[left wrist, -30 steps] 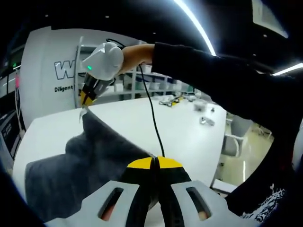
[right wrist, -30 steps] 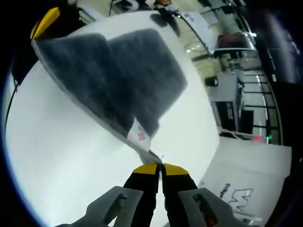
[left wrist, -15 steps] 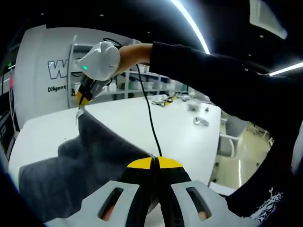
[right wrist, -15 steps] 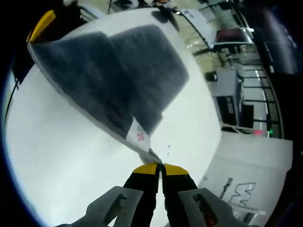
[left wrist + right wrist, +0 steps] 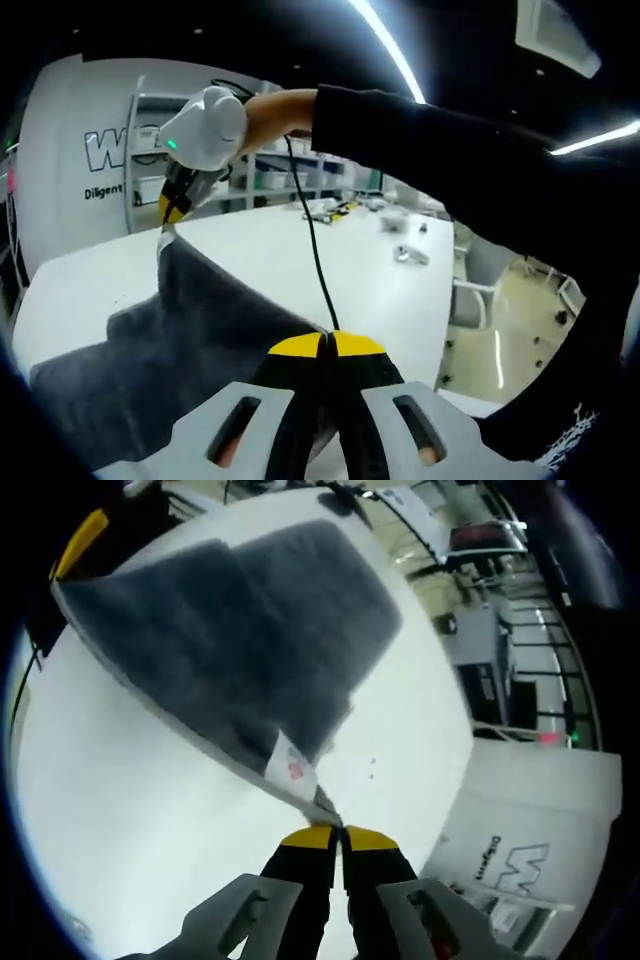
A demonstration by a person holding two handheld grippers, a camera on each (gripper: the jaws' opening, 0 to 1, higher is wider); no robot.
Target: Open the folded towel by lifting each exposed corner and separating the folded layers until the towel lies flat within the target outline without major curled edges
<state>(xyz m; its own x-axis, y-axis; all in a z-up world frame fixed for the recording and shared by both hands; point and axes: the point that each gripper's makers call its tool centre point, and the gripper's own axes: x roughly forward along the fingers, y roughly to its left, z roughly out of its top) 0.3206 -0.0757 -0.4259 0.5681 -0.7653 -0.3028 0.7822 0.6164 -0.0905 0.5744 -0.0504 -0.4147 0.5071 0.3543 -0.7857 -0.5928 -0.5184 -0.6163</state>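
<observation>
Over the white surface (image 5: pixel 370 280) in the left gripper view, the left hand-held gripper (image 5: pixel 326 345) is clenched on a corner of the grey towel (image 5: pixel 190 340); the right hand-held gripper (image 5: pixel 172 210) pinches another corner, raised.

Right gripper view: right hand-held gripper (image 5: pixel 340 832) grasps the towel's (image 5: pixel 250 630) labelled corner; the left hand-held gripper (image 5: pixel 80 542) holds the far one; the rest drapes onto the surface (image 5: pixel 150 830).

The left gripper (image 5: pixel 327 345) is seen with jaws pressed together at 6 o'clock in the left gripper view. The right gripper (image 5: pixel 166 222), jaws likewise closed, is held raised at 10 o'clock by a dark-sleeved arm (image 5: pixel 450 170) reaching in from 3 o'clock.
</observation>
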